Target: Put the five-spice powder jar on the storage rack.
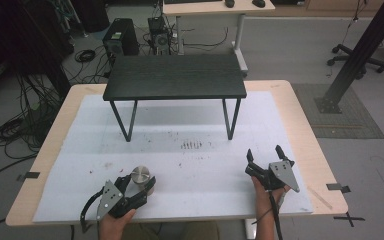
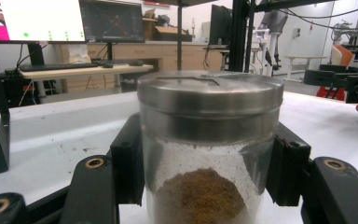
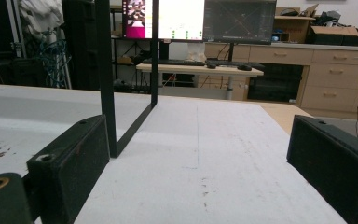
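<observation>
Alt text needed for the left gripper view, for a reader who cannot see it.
A clear jar with a metal lid, holding brown powder, is clamped between the left gripper's two black jaws on a white table. Desks and monitors stand behind.

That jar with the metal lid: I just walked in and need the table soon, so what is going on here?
A person holds a gripper in each hand. The left gripper is shut on the jar, which holds brown powder and stands on the white mat. The right gripper is open and empty, resting near the small black table.
</observation>
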A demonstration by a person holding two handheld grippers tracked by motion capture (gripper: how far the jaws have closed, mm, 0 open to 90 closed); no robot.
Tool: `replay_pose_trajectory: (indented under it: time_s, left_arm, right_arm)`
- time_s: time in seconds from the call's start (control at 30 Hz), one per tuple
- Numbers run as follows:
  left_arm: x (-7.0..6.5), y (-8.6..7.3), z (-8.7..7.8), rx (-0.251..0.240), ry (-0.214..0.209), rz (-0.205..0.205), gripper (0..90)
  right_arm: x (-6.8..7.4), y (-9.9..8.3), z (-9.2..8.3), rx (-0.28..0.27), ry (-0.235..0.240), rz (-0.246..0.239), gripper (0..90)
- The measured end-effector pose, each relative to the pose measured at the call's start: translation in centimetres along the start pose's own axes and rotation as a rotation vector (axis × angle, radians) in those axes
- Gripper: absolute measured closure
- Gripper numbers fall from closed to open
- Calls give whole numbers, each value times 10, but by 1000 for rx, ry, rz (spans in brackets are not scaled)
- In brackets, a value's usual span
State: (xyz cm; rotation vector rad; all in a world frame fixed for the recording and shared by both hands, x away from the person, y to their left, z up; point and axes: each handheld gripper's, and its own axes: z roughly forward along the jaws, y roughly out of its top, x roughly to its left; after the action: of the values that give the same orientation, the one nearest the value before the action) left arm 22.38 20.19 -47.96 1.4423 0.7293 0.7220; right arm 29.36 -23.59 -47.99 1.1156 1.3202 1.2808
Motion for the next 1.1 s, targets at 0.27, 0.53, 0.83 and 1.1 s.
replay_pose_trajectory:
  time_s: [0.27,0.53,0.83,1.1]
  left_arm:
    - [0,0,0,0,0,-1,425]
    - [0,0,0,0,0,0,425]
    - [0,0,0,1,0,-5,425]
    - [1,0,0,0,-1,-14,425]
  right_arm:
    - [0,0,0,0,0,0,60]
    - [0,0,0,0,0,0,60]
    - [0,0,0,0,0,0,59]
    - [0,0,0,-1,0,0,60]
